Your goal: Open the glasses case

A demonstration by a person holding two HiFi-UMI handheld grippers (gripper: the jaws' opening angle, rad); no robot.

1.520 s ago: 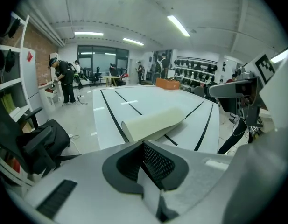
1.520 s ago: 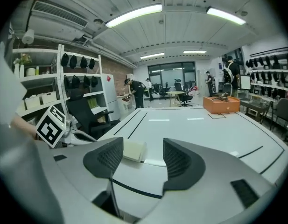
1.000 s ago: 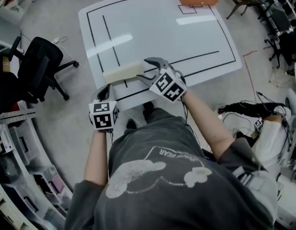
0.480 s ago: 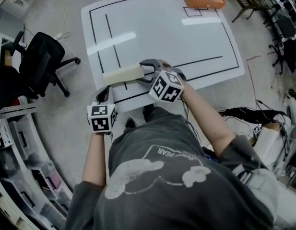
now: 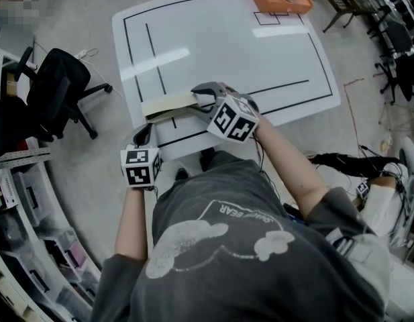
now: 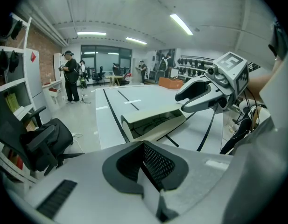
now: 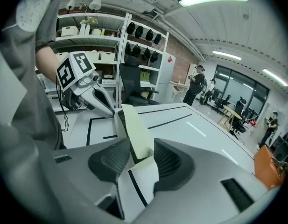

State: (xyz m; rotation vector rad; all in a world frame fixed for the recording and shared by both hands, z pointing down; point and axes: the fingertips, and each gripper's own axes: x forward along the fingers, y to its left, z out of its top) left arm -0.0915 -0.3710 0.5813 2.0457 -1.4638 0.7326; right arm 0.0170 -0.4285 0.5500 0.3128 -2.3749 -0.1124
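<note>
- Case (image 5: 168, 104) ajar at near edge of bench (image 5: 227, 45).
- Right claw (image 5: 203, 99) closing, case end between pads; left claw (image 5: 145, 133) pressed together, empty.
- Risk: unbraced case skids, or lid snaps shut, if pinch slips.

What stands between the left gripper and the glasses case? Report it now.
Nothing visible. Only bare white table separates the left gripper, jaws together, from the glasses case. The right gripper is at the case's other end, jaws closing with that end between them, outside that path.
</note>
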